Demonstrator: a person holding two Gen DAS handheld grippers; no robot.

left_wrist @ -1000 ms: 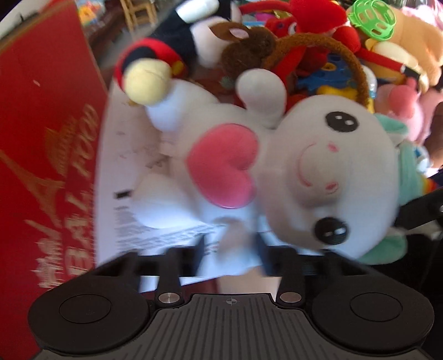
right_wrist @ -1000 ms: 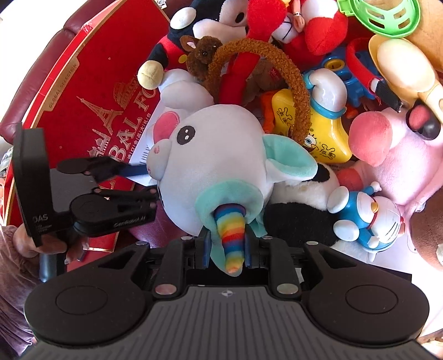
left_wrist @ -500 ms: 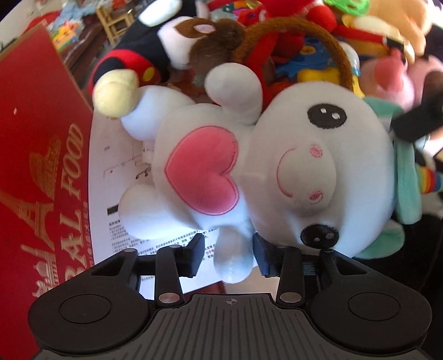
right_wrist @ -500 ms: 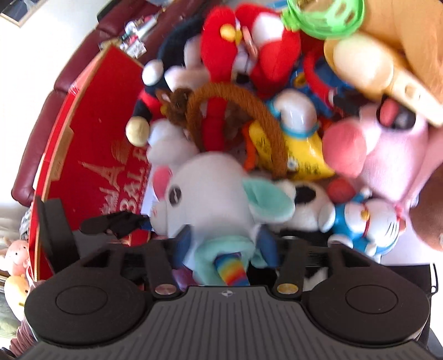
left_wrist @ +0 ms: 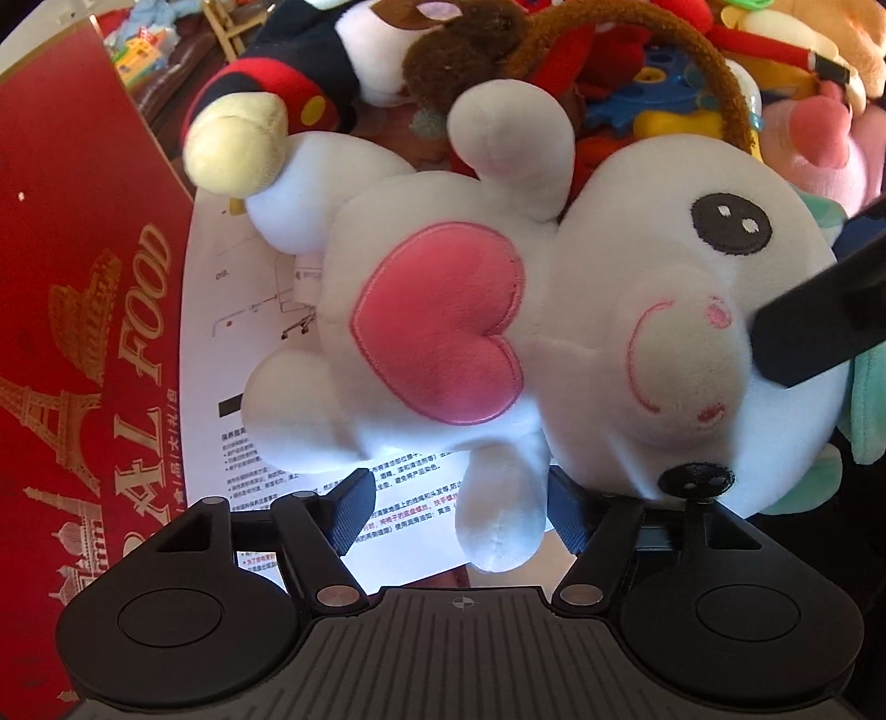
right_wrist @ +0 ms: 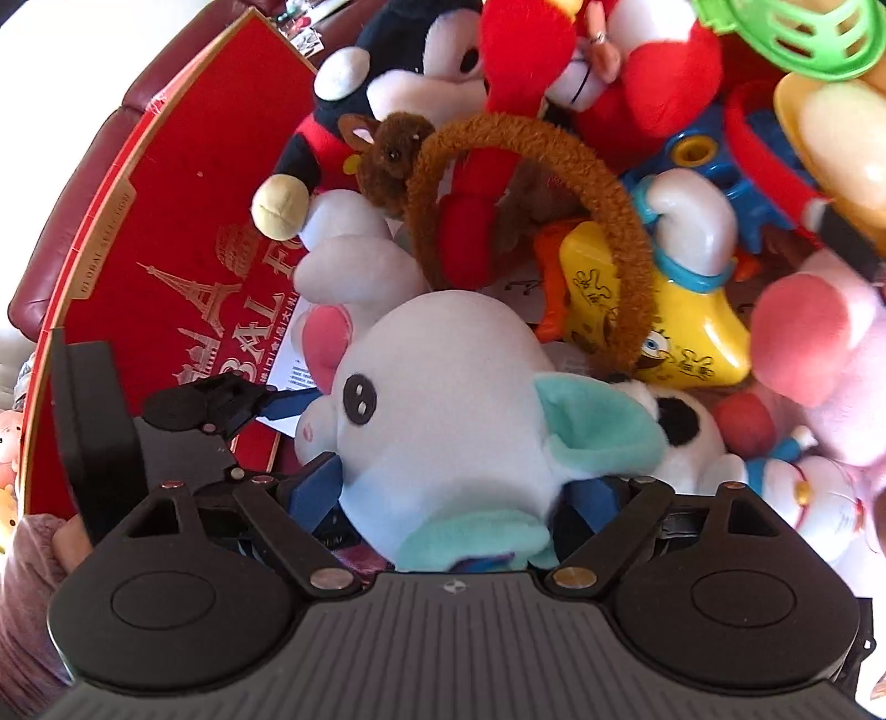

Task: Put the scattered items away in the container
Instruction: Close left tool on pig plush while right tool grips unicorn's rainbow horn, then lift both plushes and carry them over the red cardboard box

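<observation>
Many soft toys crowd the left wrist view: a white unicorn plush [left_wrist: 554,310] with a pink heart on its belly lies on its back upon a printed sheet [left_wrist: 232,354], beside the red box wall [left_wrist: 83,360] lettered in gold at the left. One white leg hangs between the fingers of the left gripper [left_wrist: 454,509], whose jaws are opening and stand clear of the leg on both sides. Behind the unicorn plush lie a black, red and white plush [left_wrist: 310,72], a small brown plush [left_wrist: 459,61] and a brown fuzzy hoop [left_wrist: 692,61]; toys fill the far edge, leaving no bare floor there. Right wrist view: the right gripper [right_wrist: 454,498] straddles the unicorn plush's head [right_wrist: 443,399] near its teal ear, jaws opening, blue pads just off the fabric. Beyond lie the hoop [right_wrist: 554,149], a yellow plastic toy [right_wrist: 664,332], a red plush [right_wrist: 609,61], a pink plush [right_wrist: 819,343] and a green lattice ball [right_wrist: 792,33]. The left gripper [right_wrist: 249,401] shows at the box's left wall [right_wrist: 183,232], where a strip of room remains.
</observation>
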